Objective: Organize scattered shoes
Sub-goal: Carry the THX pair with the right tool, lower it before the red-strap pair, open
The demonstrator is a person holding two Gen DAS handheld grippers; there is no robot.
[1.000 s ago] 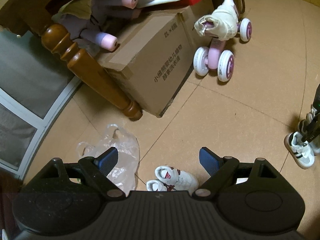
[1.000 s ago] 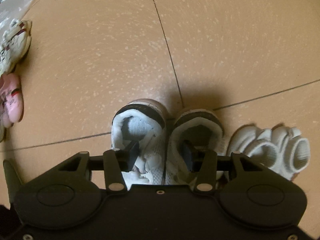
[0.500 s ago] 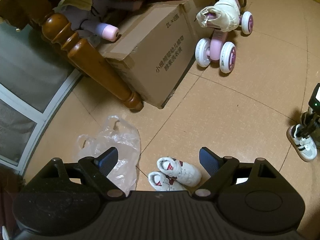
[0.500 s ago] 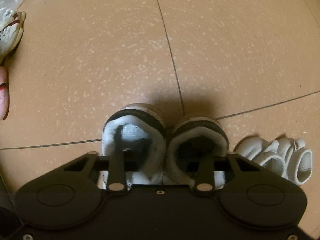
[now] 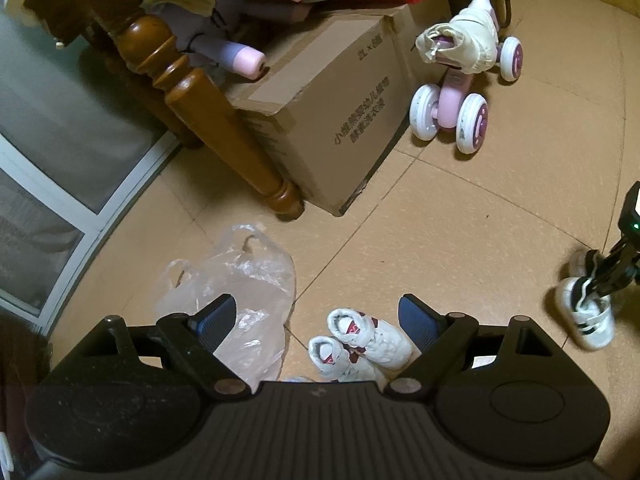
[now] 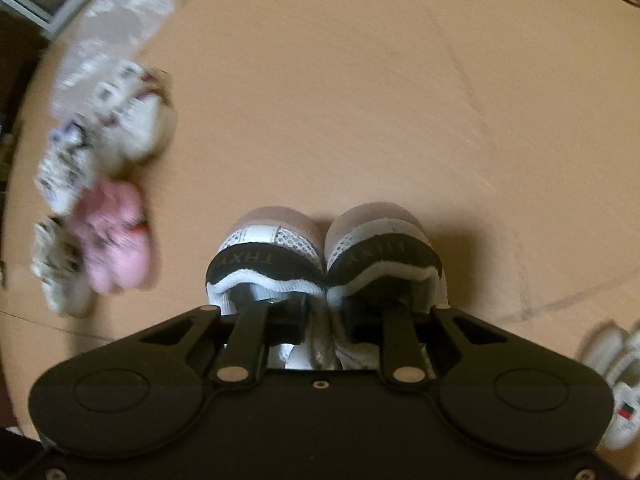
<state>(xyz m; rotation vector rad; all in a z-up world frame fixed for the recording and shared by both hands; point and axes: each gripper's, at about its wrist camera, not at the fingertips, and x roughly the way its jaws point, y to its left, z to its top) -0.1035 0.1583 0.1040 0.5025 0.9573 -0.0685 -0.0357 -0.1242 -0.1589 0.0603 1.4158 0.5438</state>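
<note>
My right gripper (image 6: 326,312) points down with one finger inside each shoe of a white pair with black heel collars (image 6: 324,256). Its jaws are closing and pinch the two inner walls together, and the pair hangs above the tan floor. In the left wrist view that gripper (image 5: 600,280) and its white shoes (image 5: 592,320) show at the right edge. My left gripper (image 5: 316,312) stands open and empty above a pair of white shoes with red trim (image 5: 360,340) on the floor.
Blurred pink shoes (image 6: 116,240) and white shoes (image 6: 136,120) lie at the left, more white shoes (image 6: 616,380) at the right. A crumpled plastic bag (image 5: 240,280), a wooden table leg (image 5: 216,128), a cardboard box (image 5: 332,120) and a pink ride-on toy (image 5: 460,92) stand beyond.
The right gripper's fingers closed inside the white pair, pressed the shoes together and lifted them off the floor towards the shoes at the left. The left gripper drifted slightly, still open.
</note>
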